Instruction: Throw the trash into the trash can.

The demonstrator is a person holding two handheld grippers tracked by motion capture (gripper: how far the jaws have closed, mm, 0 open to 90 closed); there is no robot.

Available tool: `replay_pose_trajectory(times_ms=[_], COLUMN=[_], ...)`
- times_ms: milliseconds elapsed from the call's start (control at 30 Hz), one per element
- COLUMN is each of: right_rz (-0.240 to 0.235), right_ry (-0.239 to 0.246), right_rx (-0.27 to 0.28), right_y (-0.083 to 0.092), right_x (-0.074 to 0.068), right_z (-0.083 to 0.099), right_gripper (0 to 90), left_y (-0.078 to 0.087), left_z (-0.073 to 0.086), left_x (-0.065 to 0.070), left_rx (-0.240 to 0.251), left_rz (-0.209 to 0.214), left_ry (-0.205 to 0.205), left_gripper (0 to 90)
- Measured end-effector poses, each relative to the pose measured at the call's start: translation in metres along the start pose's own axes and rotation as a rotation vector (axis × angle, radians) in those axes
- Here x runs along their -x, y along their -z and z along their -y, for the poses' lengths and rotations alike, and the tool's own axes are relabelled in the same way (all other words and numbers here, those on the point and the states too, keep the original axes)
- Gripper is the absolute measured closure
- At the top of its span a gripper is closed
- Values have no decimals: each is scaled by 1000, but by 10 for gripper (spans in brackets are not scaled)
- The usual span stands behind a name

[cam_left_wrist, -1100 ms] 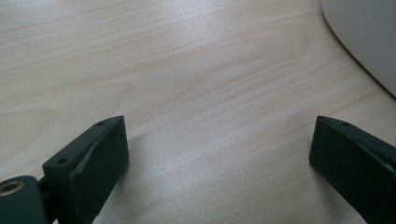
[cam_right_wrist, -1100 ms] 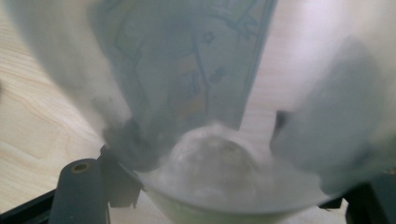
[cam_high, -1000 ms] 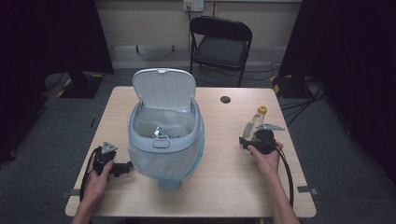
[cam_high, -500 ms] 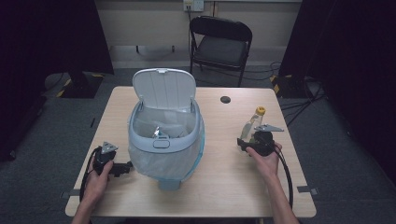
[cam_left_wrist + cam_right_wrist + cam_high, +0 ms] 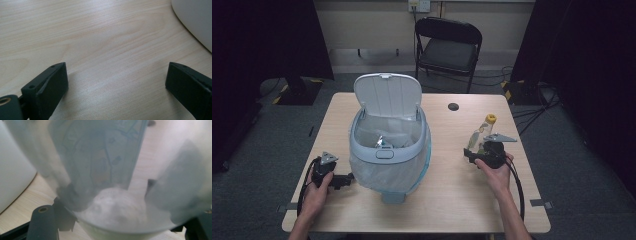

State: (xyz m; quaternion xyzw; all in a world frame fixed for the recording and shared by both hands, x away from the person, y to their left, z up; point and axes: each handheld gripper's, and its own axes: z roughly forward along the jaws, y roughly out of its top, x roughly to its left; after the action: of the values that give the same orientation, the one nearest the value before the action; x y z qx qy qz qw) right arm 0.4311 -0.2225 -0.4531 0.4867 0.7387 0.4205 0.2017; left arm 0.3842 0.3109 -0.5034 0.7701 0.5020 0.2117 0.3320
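Gripping the clear plastic bottle with a yellow cap [image 5: 482, 134], our right gripper [image 5: 473, 153] has edged toward nine o'clock, nearer the open white bin [image 5: 388, 145]; the left gripper [image 5: 346, 180] rests slack-jawed

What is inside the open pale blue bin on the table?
The pale blue plastic bin, lid up, holds a translucent white liner bag and a small crumpled clear piece near the front rim. The walls hide the bottom, so anything deeper cannot be seen.

A recording studio or lab is showing here. Black curtains [image 5: 267, 40] are hanging around a lone table [image 5: 452, 200]; a folding chair [image 5: 447, 47] is standing behind.
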Motion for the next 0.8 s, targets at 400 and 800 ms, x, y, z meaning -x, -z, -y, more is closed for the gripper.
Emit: replay_pose_trajectory(times_ms=[400, 800], right_rz=[-25, -46], right_ry=[5, 29], right_rx=[38, 79], right_y=[12, 24], right_x=[-6, -18], right_z=[-10, -20], right_gripper=[274, 274], left_y=[0, 0], left_z=[-1, -1], left_x=[-1, -1], left_rx=[-3, -3], left_rz=[1, 1], left_ry=[-8, -9], left_gripper=[33, 33])
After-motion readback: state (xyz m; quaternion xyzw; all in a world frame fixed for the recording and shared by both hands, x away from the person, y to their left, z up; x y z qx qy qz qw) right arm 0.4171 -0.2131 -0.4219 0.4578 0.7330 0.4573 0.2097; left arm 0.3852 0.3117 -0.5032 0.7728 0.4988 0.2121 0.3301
